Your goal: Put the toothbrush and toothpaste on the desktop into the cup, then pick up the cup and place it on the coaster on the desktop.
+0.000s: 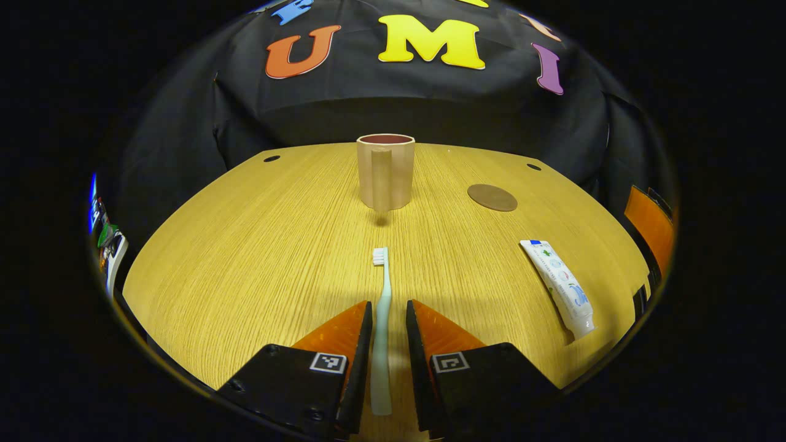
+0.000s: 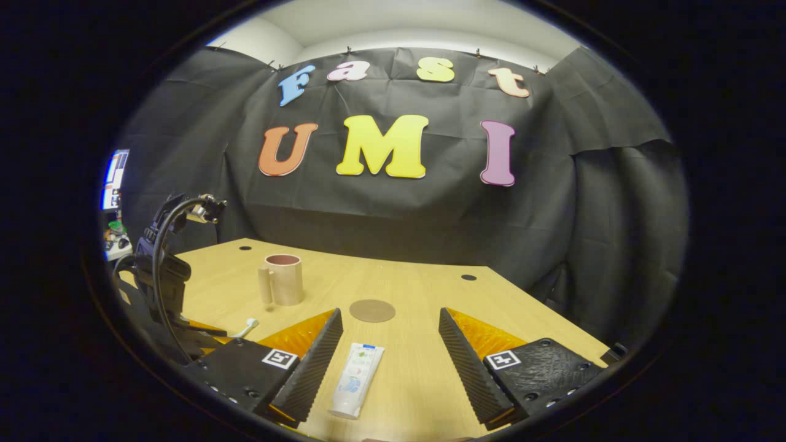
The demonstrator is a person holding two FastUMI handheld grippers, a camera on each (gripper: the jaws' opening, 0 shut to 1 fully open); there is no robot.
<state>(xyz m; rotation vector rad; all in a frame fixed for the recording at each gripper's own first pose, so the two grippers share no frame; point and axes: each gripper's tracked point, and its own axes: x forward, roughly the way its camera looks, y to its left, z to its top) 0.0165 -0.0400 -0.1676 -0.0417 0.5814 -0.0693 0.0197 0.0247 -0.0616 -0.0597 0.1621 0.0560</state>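
Observation:
A pale toothbrush (image 1: 383, 288) lies on the wooden table (image 1: 245, 258), bristles toward the beige handled cup (image 1: 385, 172). My left gripper (image 1: 389, 304) is low over the table and open, its fingers straddling the brush handle with a small gap on the right side. A brown round coaster (image 1: 492, 197) lies right of the cup. The toothpaste tube (image 1: 560, 285) lies flat at the right. In the right gripper view, my right gripper (image 2: 390, 312) stands wide open above the toothpaste tube (image 2: 356, 377), with the coaster (image 2: 372, 310) and cup (image 2: 284, 279) beyond.
The other gripper's body and cable (image 2: 161, 276) sit at the left of the right gripper view, with the toothbrush head (image 2: 249, 324) beside it. Small round holes (image 1: 271, 158) mark the table's far corners. An orange chair (image 1: 651, 227) stands past the right edge.

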